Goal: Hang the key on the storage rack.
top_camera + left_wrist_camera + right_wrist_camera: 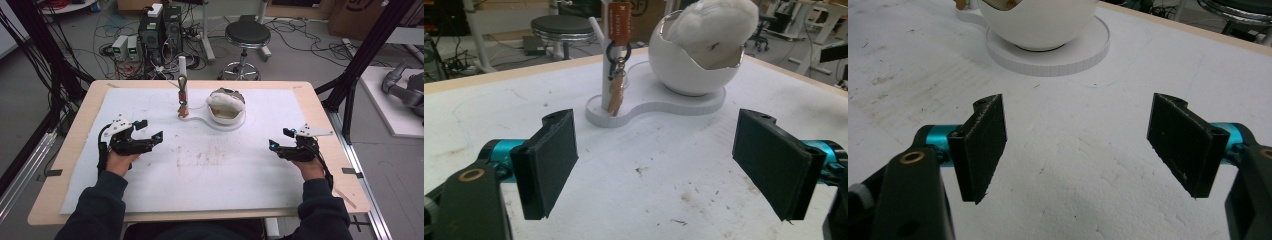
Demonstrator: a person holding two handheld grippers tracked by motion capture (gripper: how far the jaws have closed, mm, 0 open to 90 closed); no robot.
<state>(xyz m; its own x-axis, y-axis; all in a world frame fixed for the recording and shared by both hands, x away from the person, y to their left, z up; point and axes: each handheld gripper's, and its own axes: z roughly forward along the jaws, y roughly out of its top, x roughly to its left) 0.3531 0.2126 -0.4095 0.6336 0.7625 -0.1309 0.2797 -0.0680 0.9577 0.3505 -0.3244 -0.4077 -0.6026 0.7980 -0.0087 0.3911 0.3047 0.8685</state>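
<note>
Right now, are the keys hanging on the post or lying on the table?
Hanging: the keys dangle from a ring over the white post.

On the bench (75, 150) lies a mat (240, 170) covering most of its top. At the mat's far middle we see a stand (210, 121): its post (183, 82) rises at the left with keys (183, 102) hanging from it, and its bowl (226, 107) sits at the right, holding a soft lump (223, 101). Behind the bench stands a stool (247, 37).
</note>
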